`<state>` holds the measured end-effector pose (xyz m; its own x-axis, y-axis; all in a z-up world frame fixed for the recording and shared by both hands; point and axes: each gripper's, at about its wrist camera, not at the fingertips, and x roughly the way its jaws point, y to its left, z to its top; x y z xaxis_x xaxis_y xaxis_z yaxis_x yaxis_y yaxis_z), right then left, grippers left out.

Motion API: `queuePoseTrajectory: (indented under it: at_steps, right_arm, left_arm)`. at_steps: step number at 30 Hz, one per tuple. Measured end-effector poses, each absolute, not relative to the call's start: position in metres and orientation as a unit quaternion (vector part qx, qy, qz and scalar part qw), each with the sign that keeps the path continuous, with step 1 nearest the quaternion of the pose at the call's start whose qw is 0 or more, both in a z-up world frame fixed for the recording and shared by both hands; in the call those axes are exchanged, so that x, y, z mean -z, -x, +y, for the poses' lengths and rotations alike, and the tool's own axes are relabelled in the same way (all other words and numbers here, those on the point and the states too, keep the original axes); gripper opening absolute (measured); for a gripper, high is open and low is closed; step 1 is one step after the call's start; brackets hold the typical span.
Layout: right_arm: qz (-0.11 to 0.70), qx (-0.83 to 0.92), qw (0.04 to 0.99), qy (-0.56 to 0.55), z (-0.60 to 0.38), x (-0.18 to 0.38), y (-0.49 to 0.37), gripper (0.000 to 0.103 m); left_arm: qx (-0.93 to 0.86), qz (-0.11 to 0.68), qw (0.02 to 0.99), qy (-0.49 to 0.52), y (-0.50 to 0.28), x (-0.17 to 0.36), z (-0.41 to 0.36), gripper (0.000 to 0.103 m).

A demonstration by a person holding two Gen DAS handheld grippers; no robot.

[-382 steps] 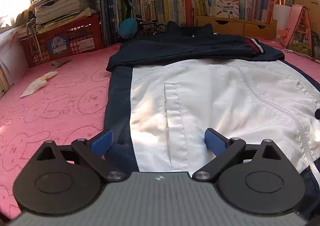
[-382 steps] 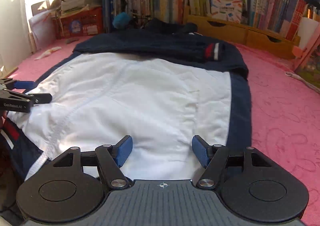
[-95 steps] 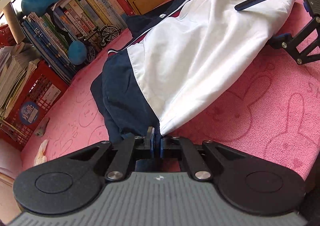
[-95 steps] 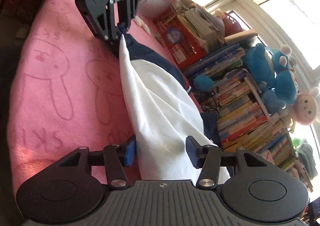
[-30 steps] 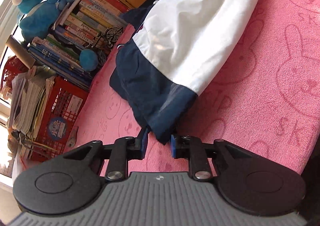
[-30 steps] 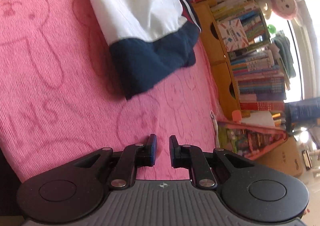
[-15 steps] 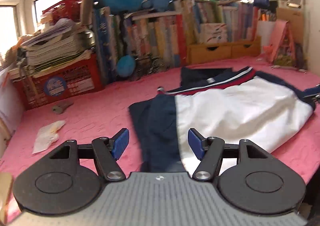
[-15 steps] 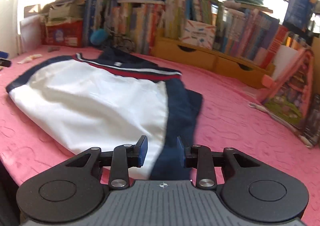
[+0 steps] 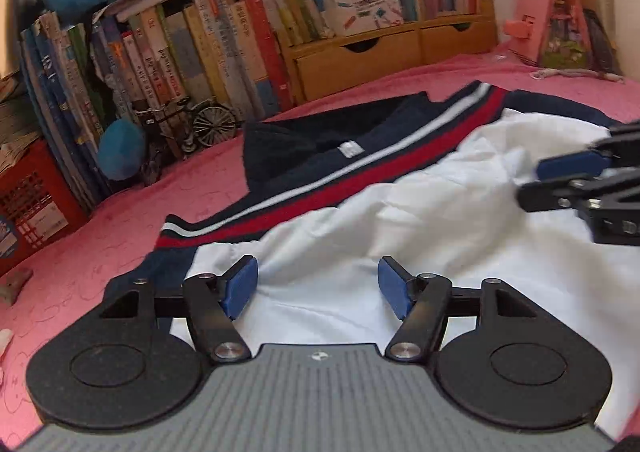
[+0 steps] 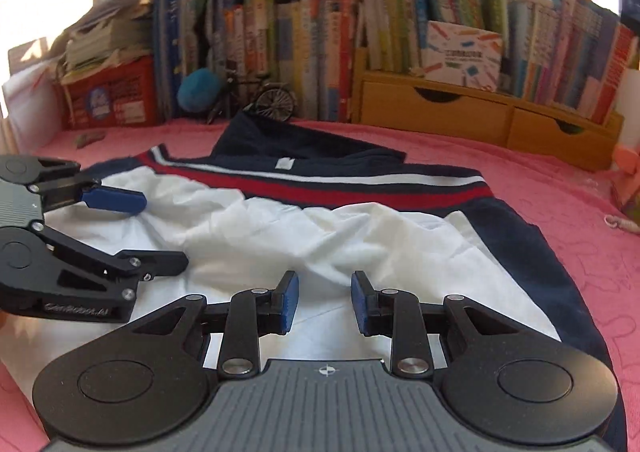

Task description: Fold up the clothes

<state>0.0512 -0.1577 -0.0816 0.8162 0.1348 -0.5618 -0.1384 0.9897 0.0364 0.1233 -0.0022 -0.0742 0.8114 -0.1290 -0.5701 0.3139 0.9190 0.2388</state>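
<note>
While the folded jacket (image 9: 420, 220) lay on the pink bedspread (image 9: 100, 236) near the bookshelf (image 10: 304, 44), the left gripper (image 9: 318, 286) and right gripper (image 10: 323, 302) hovered over its white panel, jaws spread, gripping nothing.

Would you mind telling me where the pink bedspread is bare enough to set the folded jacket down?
Bare bedspread lies right of the jacket, up to the wooden drawers. Another strip runs left of it toward the red crate. The middle is crowded: both open claws, left and right, hover over the white panel.
</note>
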Motion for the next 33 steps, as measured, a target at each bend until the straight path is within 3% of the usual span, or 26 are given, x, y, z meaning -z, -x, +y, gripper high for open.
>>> queuePoseTrajectory:
  at_steps: [2,3,8,10,11,16,29,33]
  right_arm:
    - [0.274,-0.06,0.96,-0.016,-0.165,0.078,-0.034,0.033]
    - [0.265,-0.059,0.962,-0.022,-0.166,0.077,-0.023,0.035]
    - [0.238,-0.075,0.967,-0.039,-0.163,0.077,0.033,0.041]
    - [0.241,-0.085,0.966,-0.028,-0.153,0.08,0.044,0.041]
    - [0.243,-0.09,0.966,-0.021,-0.148,0.081,0.047,0.041]
    - [0.246,-0.1,0.964,-0.005,-0.126,0.085,0.045,0.041]
    - [0.29,-0.061,0.955,-0.035,-0.112,0.106,0.013,0.041]
    - [0.284,-0.054,0.957,-0.032,-0.11,0.108,0.017,0.041]
  left_arm:
    - [0.093,0.281,0.943,-0.154,-0.131,0.067,0.001,0.063]
    - [0.112,0.278,0.944,-0.14,-0.127,0.061,0.001,0.057]
    - [0.293,0.303,0.901,-0.1,-0.095,0.047,-0.022,0.058]
    - [0.284,0.316,0.894,-0.144,-0.101,0.063,-0.044,0.049]
    - [0.267,0.324,0.893,-0.163,-0.11,0.072,-0.053,0.032]
    - [0.219,0.343,0.91,-0.081,-0.164,0.076,-0.055,0.014]
    - [0.201,0.317,0.915,-0.146,-0.178,0.081,-0.075,0.014]
    - [0.136,0.304,0.929,-0.161,-0.193,0.074,-0.076,0.02]
